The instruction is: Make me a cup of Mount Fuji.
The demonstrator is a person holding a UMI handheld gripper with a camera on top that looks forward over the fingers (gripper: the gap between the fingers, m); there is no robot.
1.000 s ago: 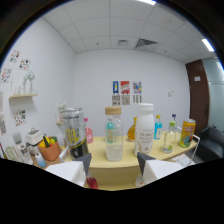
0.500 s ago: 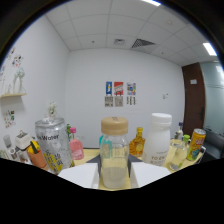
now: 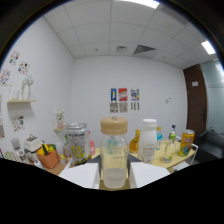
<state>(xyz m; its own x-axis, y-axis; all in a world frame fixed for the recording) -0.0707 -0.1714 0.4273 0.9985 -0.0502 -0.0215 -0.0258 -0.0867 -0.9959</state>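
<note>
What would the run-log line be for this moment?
gripper: open | clear jar with tan lid: upright, between the fingers, grip not confirmed | white bottle: beyond, untouched | table: crowded

Two jars (image 3: pixel 114 152) (image 3: pixel 77 142), one white bottle (image 3: pixel 148 140), one can (image 3: pixel 185 142)

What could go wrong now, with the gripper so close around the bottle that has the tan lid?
1. The clear bottle with the tan lid stands between the fingers of the gripper; closing off-centre may tip it.
2. The white bottle and the grey canister stand close on either side, so a sideways swing may knock one over.
3. The bottle looks tall and partly filled; a tilted lift might spill it if the lid is loose.
</note>
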